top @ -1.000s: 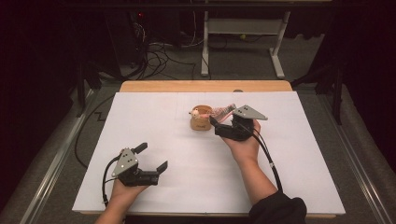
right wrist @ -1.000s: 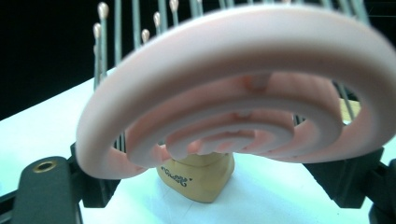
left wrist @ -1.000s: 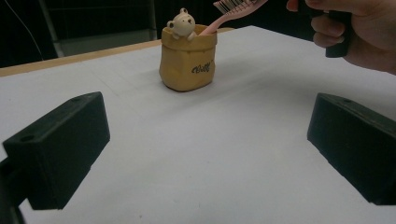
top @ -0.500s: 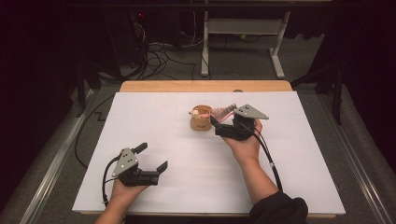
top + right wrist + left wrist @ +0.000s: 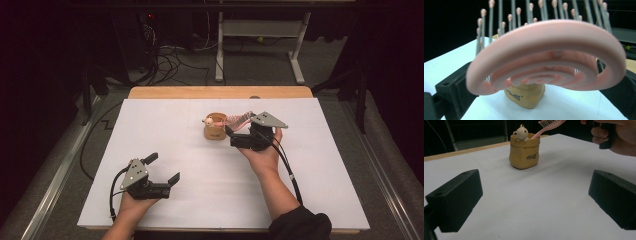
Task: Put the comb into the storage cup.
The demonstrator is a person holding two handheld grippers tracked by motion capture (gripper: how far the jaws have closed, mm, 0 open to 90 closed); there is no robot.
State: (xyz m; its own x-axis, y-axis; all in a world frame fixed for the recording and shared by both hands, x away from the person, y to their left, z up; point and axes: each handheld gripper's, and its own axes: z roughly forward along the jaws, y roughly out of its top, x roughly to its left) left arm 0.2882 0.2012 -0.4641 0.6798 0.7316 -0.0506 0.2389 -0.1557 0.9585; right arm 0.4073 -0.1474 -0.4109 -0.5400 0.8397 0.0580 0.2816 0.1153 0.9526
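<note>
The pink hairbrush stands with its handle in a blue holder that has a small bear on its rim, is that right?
Not quite: the holder is yellow-brown, not blue, as the left gripper view shows. The pink hairbrush does stand with its handle inside it, and the small bear sits on its rim.

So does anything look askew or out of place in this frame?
Only the pink hairbrush: it leans handle-down in the tan bear pot, its head sticking out sideways between the right gripper jaws, which have just been opening. The pot stands upright.

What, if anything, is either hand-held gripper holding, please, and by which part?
Nothing is gripped. The pink hairbrush leans in the pouch, its head between the right hand-held gripper's just-opened jaws.
</note>
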